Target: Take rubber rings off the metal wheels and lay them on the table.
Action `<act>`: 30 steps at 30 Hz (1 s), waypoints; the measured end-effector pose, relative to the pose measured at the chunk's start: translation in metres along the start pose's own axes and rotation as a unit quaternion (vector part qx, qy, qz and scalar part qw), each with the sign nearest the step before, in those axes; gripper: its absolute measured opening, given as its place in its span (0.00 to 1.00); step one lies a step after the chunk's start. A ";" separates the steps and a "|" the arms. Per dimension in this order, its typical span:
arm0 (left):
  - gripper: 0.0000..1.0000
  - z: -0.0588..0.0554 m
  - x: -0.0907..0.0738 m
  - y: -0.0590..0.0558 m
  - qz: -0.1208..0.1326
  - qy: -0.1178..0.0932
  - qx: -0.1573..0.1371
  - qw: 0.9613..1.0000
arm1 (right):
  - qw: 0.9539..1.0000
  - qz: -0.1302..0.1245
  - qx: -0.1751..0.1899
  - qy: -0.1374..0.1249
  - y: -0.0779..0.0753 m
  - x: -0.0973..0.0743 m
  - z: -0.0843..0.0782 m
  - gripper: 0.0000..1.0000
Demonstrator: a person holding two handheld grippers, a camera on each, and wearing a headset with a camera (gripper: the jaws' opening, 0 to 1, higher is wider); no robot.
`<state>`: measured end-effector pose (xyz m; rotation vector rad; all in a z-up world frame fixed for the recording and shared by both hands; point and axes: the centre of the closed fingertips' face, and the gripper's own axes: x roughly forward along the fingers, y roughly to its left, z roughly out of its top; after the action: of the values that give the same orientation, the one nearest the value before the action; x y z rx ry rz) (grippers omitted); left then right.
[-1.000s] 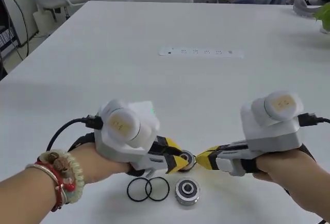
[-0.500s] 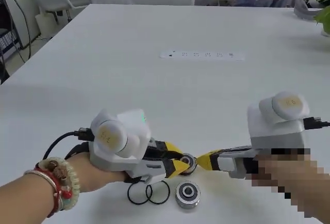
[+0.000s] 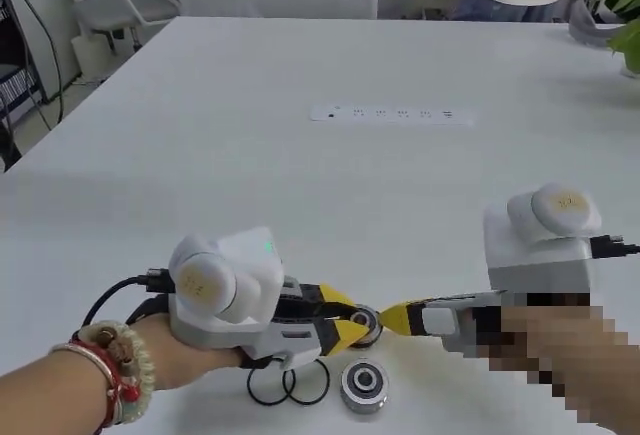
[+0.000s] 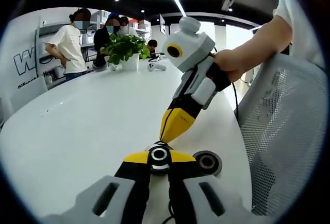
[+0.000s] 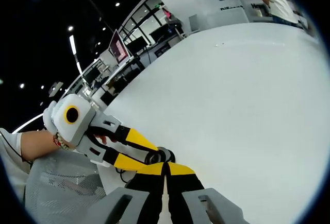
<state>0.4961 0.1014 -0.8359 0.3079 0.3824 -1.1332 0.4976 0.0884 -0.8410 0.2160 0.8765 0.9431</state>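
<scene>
**Left gripper's got a wheel, right one is nosed right up against it**

So the left gripper (image 3: 348,325) is clamped on a small metal wheel (image 3: 365,319). Its yellow jaw tips sit on either side of the wheel, holding it just above the white table (image 3: 300,185) near the near edge. From the left gripper view you're looking at the wheel face-on between the jaws. It has a shiny hub and it's dark around the outside, but I can't say for sure that the dark bit is the rubber.

The right gripper (image 3: 392,317) comes in from the right with its jaws squeezed together into a point, and the tip is right up against the wheel. I can't tell whether there's any rubber pinched in there, it's too small to make out.

Down on the table, on the near side of the grippers, two black rubber rings (image 3: 288,385) lie flat and overlap each other a little. Their far edges are tucked under the left gripper. Just right of them is a second metal wheel (image 3: 364,383), lying flat with its hub facing up.

Other stuff: bead bracelets (image 3: 115,355) on the left wrist, a white power strip (image 3: 390,114) out in the middle of the table, and a potted plant (image 3: 628,15) at the far right edge.
</scene>
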 end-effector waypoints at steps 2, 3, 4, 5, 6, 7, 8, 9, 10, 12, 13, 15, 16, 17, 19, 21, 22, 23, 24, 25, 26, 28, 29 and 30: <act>0.07 0.000 0.000 0.000 0.000 -0.002 0.000 1.000 | 1.000 0.000 0.002 0.000 0.000 0.000 0.000 0.00; 0.07 0.001 0.000 0.000 0.000 -0.002 0.000 1.000 | 1.000 0.001 0.004 0.000 0.000 0.000 0.001 0.00; 0.07 0.001 0.000 0.000 0.000 -0.003 -0.001 1.000 | 1.000 0.001 0.005 -0.001 0.000 0.000 0.001 0.00; 0.07 0.000 0.000 0.000 0.000 -0.002 0.000 1.000 | 1.000 0.001 0.005 0.000 0.000 0.000 0.001 0.00; 0.07 0.000 0.000 0.001 0.000 -0.002 0.000 1.000 | 1.000 0.001 0.004 0.000 0.000 0.000 0.001 0.00; 0.07 0.000 0.000 0.001 0.000 -0.002 0.001 1.000 | 1.000 0.001 0.004 0.000 0.000 0.001 0.001 0.00; 0.07 0.000 0.000 0.001 0.000 -0.001 0.001 1.000 | 1.000 0.001 0.004 0.000 0.000 0.001 0.002 0.00; 0.07 0.000 0.000 0.001 -0.001 -0.001 0.002 1.000 | 1.000 0.001 0.004 0.000 0.001 0.001 0.002 0.00; 0.07 0.000 0.001 0.001 -0.001 0.000 0.002 1.000 | 1.000 0.002 0.004 0.000 0.001 0.001 0.002 0.00; 0.07 0.000 0.001 0.001 -0.003 0.002 0.006 1.000 | 1.000 0.003 0.005 -0.001 0.001 0.001 0.003 0.00; 0.07 0.000 0.001 0.001 -0.003 0.003 0.006 1.000 | 1.000 0.003 0.004 -0.001 0.002 0.001 0.003 0.00; 0.07 0.000 0.001 0.001 -0.002 0.002 0.007 1.000 | 1.000 0.003 0.003 -0.001 0.002 0.001 0.004 0.00; 0.07 0.000 0.001 0.001 -0.002 0.002 0.007 1.000 | 1.000 0.003 0.003 -0.001 0.003 0.001 0.004 0.00; 0.07 0.000 0.001 0.001 -0.002 0.003 0.007 1.000 | 1.000 0.003 0.004 -0.001 0.003 0.001 0.004 0.00; 0.07 0.000 0.001 0.001 -0.002 0.003 0.007 1.000 | 1.000 0.003 0.003 -0.001 0.002 0.001 0.005 0.00; 0.07 0.000 0.001 0.001 -0.002 0.003 0.006 1.000 | 1.000 0.003 0.003 -0.001 0.003 0.001 0.005 0.00; 0.07 0.000 0.001 0.001 -0.002 0.003 0.006 1.000 | 1.000 0.003 0.003 -0.001 0.003 0.001 0.005 0.00; 0.07 0.000 0.001 0.001 -0.002 0.004 0.006 1.000 | 1.000 0.003 0.003 -0.001 0.003 0.001 0.005 0.00; 0.07 0.000 0.001 0.001 -0.002 0.005 0.007 1.000 | 1.000 0.003 0.002 0.000 0.004 0.001 0.006 0.00; 0.07 0.000 0.001 0.001 -0.002 0.005 0.007 1.000 | 1.000 0.003 0.001 0.000 0.004 0.001 0.006 0.00; 0.07 0.000 0.001 0.001 -0.002 0.005 0.007 1.000 | 1.000 0.003 0.001 -0.001 0.004 0.001 0.006 0.00; 0.07 0.000 0.001 0.001 -0.002 0.005 0.006 1.000 | 1.000 0.004 0.001 -0.001 0.005 0.001 0.006 0.00; 0.07 0.000 0.001 0.001 -0.002 0.005 0.006 1.000 | 1.000 0.004 0.001 -0.001 0.005 0.001 0.006 0.00; 0.07 0.000 0.001 0.001 -0.002 0.005 0.006 1.000 | 1.000 0.004 0.001 -0.001 0.005 0.000 0.006 0.00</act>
<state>0.4976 0.1007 -0.8365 0.3238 0.3845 -1.1393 0.4991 0.0931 -0.8345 0.2216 0.8753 0.9496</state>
